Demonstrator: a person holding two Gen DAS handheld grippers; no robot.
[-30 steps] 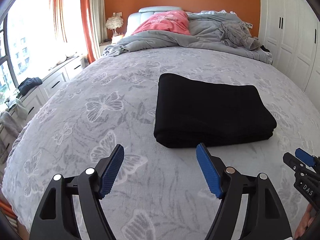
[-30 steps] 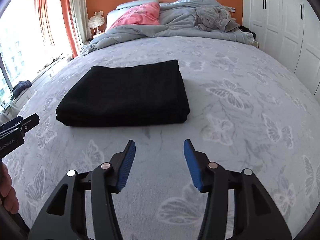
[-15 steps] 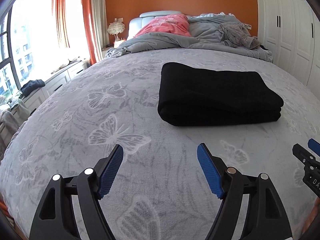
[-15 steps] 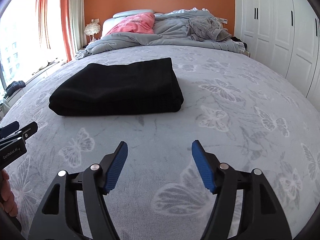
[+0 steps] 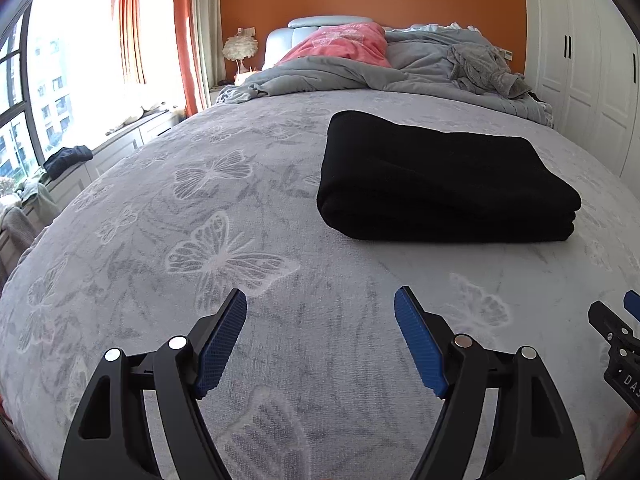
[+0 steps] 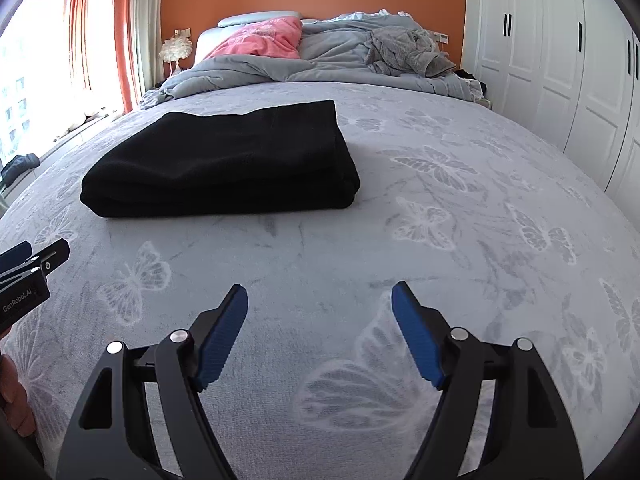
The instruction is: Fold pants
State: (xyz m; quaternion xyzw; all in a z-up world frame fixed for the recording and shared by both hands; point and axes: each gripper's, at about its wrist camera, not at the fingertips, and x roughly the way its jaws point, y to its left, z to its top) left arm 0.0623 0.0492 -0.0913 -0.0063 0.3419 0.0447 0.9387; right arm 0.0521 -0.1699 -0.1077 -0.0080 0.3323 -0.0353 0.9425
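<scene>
A: What can't you make out?

B: The black pants (image 5: 444,184) lie folded into a thick rectangle on the butterfly-print bedspread (image 5: 224,248), but the cloth is so dark that I can only read the stacked layers along the near edge. Waistband and legs I can't tell apart.

A: And the grippers?

B: The left gripper (image 5: 320,336) hangs over the bedspread, its jaws spread wide, nothing between them. The right gripper (image 6: 319,332) is the same: wide apart, empty, near the pants but not touching.

A: Anything cut off?

B: In the left view only the right gripper's tip shows at the right edge. The right view catches the left one's tip at its left edge, with a bit of the hand (image 6: 14,396) below.

A: Differences?

B: The left view shows dark clothing (image 5: 70,157) on the window ledge more plainly; the right shows more of the white wardrobe doors (image 6: 560,64).
</scene>
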